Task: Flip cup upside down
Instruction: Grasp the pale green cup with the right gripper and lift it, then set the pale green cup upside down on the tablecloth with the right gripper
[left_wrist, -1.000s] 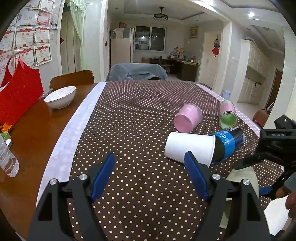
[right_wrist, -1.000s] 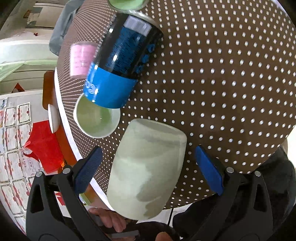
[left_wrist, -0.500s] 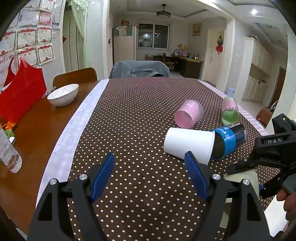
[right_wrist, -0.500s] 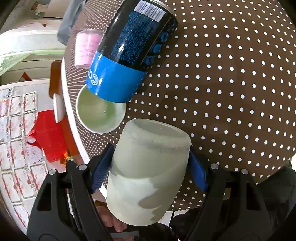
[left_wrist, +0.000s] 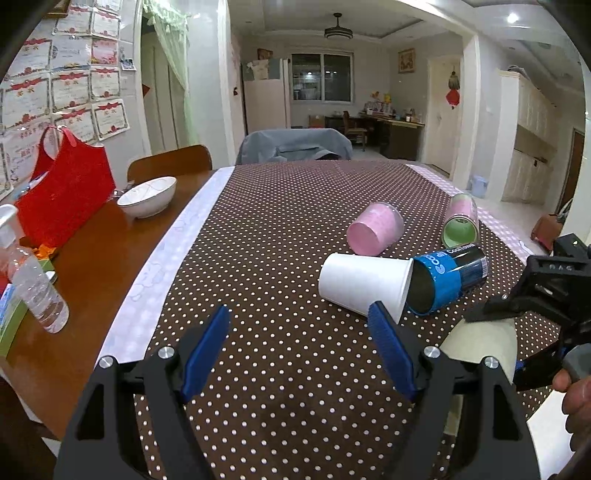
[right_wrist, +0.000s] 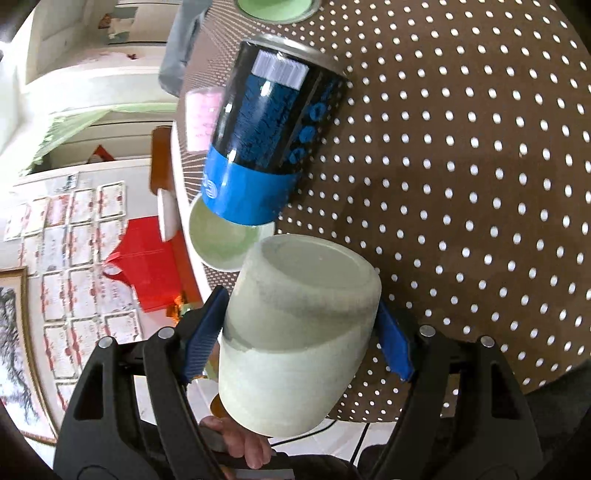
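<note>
Big table (left_wrist: 92, 273) with a brown polka-dot cloth (left_wrist: 280, 229) covers most of both views. Red bag (left_wrist: 66, 192) stands at the far left on bare wood, white bowl (left_wrist: 147, 195) just beside it, plastic bottle (left_wrist: 33, 284) nearer the edge. Right gripper (right_wrist: 301, 334) is clamped on a pale frosted cup (right_wrist: 295, 332), blue pads pressed on both sides, cup tilted with its flat base toward the camera, held at the near edge of the table by the dark can. Same cup (left_wrist: 480, 343) shows at the right of the left wrist view. Left gripper (left_wrist: 299, 350) hovers over the cloth, jaws wide apart, nothing between them. Four more containers lie on their sides: white paper cup (left_wrist: 364, 282) touching the mouth of a blue-and-black can (left_wrist: 447, 277), pink cup (left_wrist: 375, 229) behind them, green-lined cup (left_wrist: 461, 225) farther right.
</note>
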